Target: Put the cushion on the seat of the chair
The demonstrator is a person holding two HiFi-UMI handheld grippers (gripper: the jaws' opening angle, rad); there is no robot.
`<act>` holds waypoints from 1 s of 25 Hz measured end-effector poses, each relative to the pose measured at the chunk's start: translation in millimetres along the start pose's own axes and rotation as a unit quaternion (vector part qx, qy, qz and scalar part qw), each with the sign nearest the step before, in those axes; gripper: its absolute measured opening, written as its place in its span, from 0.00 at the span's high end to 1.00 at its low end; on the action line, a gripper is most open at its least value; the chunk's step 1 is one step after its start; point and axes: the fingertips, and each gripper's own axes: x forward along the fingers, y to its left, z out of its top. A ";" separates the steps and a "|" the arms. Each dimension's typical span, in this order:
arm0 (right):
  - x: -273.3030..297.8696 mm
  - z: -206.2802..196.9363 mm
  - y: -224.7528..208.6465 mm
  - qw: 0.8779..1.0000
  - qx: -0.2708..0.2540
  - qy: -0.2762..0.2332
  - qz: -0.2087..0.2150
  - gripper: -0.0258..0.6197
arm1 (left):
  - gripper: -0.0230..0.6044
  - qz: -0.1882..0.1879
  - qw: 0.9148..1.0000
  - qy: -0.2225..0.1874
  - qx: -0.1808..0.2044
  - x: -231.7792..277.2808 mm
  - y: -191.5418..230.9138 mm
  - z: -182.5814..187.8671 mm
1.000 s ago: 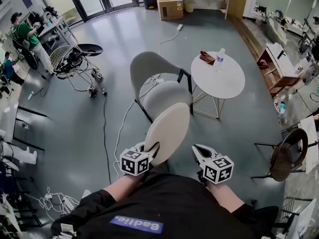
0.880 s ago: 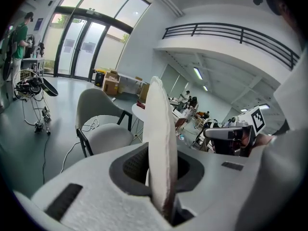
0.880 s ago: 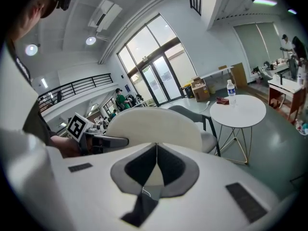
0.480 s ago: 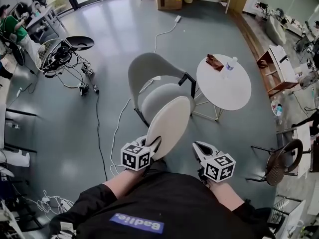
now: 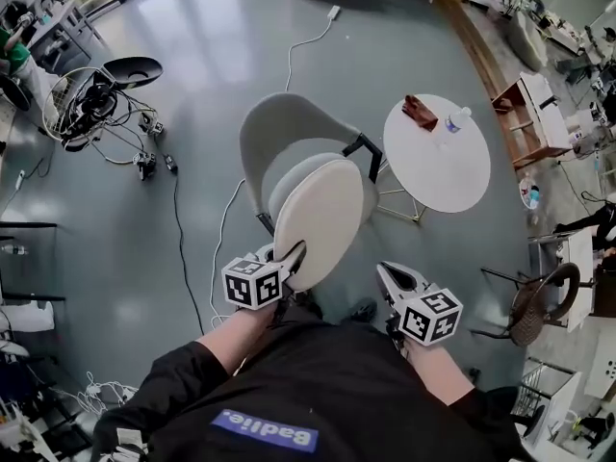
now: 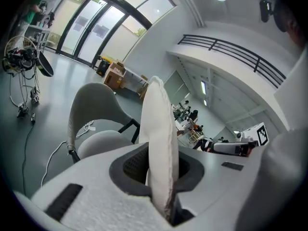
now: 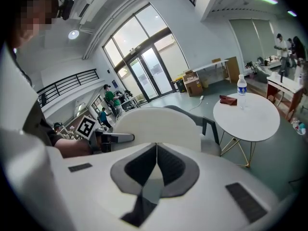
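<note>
While the left gripper (image 5: 287, 256) clamps the cushion (image 5: 320, 221) by its near rim, tilted over the chair seat (image 5: 286, 179) and hiding most of it, the right gripper (image 5: 390, 275) hangs clenched, empty, alongside; open floor (image 5: 192, 85) lies left, a round counter (image 5: 443, 171) close right.

Your round fabric cushion (image 5: 322, 215) is plain off-white, a shade paler than the light grey shell chair (image 5: 274, 128) with its black legs, and both are lighter than the glossy blue-grey floor (image 5: 202, 75). Your left hand-held gripper (image 5: 292, 255) and right hand-held gripper (image 5: 383, 271) are white with dark grey pads (image 7: 175, 170), each bearing a marker cube (image 5: 252, 284) patterned in black-and-white squares, and your black shirt (image 5: 318, 383) has a blue patch (image 5: 265, 432) lettered in white. The round counter (image 5: 452, 176) is white on thin gold-coloured legs and carries a reddish-brown crumpled thing (image 5: 418, 110).
</note>
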 end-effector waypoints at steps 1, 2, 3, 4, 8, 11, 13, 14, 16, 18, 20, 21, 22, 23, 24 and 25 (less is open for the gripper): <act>2.5 1.8 -2.6 1.000 0.002 0.001 0.001 0.91 | 0.87 0.000 1.000 -0.006 -0.008 3.0 3.4 3.4; 5.1 3.8 -5.7 1.000 0.003 0.001 0.003 0.91 | 0.86 -0.001 1.000 -0.013 -0.015 6.7 6.5 6.4; 7.6 5.5 -9.2 1.000 0.004 0.002 0.005 0.91 | 0.86 -0.001 1.000 -0.018 -0.021 11.2 9.2 8.6; 10.1 6.8 -13.0 1.000 0.005 0.003 0.008 0.91 | 0.86 0.000 0.999 -0.022 -0.029 16.2 11.8 9.8; 21.7 10.2 -29.0 0.999 0.008 0.014 0.030 0.91 | 0.86 0.000 0.996 -0.041 -0.074 39.3 22.8 8.6; 26.5 7.0 -44.9 0.998 0.008 0.031 0.049 0.91 | 0.86 0.003 0.992 -0.051 -0.119 60.2 30.7 0.4; 28.0 3.8 -60.8 0.997 0.007 0.047 0.058 0.91 | 0.86 0.009 0.988 -0.057 -0.143 74.9 35.3 -6.0; 29.2 2.7 -69.3 0.997 0.007 0.054 0.062 0.91 | 0.86 0.012 0.987 -0.060 -0.152 82.5 37.9 -8.6; 33.1 1.1 -84.3 0.995 0.002 0.066 0.071 0.91 | 0.86 0.016 0.984 -0.065 -0.168 98.1 44.9 -11.6; 37.9 -1.3 -94.3 0.993 -0.011 0.077 0.084 0.91 | 0.86 0.018 0.980 -0.072 -0.185 113.7 54.1 -13.4; 41.7 -6.6 -99.6 0.991 -0.018 0.089 0.098 0.91 | 0.86 0.018 0.976 -0.079 -0.203 128.3 64.3 -18.6; 43.5 -9.8 -101.2 0.990 -0.020 0.095 0.105 0.91 | 0.86 0.017 0.974 -0.082 -0.211 134.9 69.2 -22.1; 45.4 -13.0 -102.3 0.989 -0.022 0.102 0.109 0.91 | 0.86 0.016 0.972 -0.085 -0.219 140.8 74.1 -25.8; 47.4 -16.1 -103.0 0.987 -0.025 0.109 0.113 0.91 | 0.86 0.015 0.969 -0.088 -0.230 146.2 78.7 -29.4; 49.3 -19.0 -103.4 0.986 -0.028 0.115 0.117 0.91 | 0.86 0.012 0.966 -0.092 -0.242 151.4 82.9 -32.6; 50.9 -22.0 -103.9 0.985 -0.032 0.121 0.121 0.91 | 0.86 0.009 0.963 -0.096 -0.253 156.7 87.6 -35.5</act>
